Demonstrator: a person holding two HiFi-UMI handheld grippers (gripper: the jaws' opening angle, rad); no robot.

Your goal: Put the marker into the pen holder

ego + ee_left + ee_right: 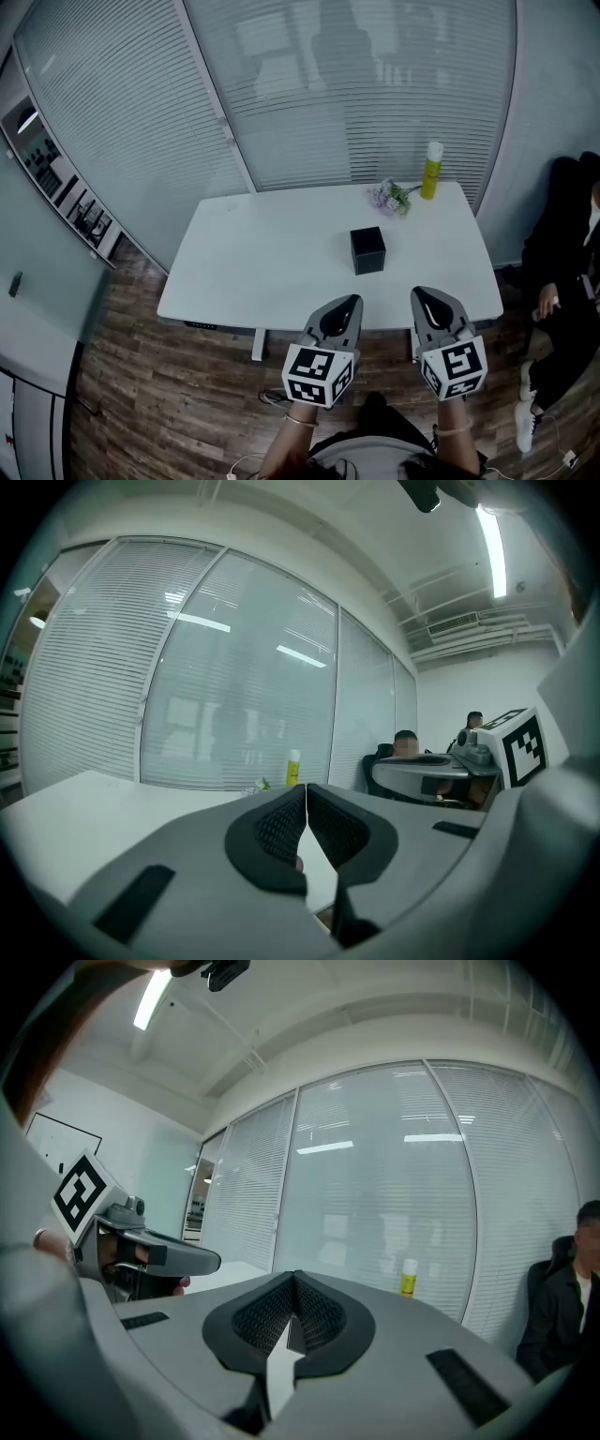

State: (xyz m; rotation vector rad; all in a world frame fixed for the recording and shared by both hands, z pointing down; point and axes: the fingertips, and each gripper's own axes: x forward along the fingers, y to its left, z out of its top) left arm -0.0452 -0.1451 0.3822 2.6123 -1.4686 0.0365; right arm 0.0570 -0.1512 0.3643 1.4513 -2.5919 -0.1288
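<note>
A black cube-shaped pen holder [367,250] stands on the white table [262,253], right of its middle. I see no marker in any view. My left gripper [353,301] hovers over the table's near edge, just short of the holder, with its jaws shut tip to tip [306,789] and nothing visibly held. Beside it to the right, my right gripper [419,293] is at the same edge, also shut [294,1277] and empty. The gripper bodies hide the holder in both gripper views.
A yellow bottle [432,171] and a small bunch of flowers [390,197] sit at the table's far right corner. A person in dark clothes [562,272] sits to the right of the table. Glass walls with blinds [356,84] run behind it.
</note>
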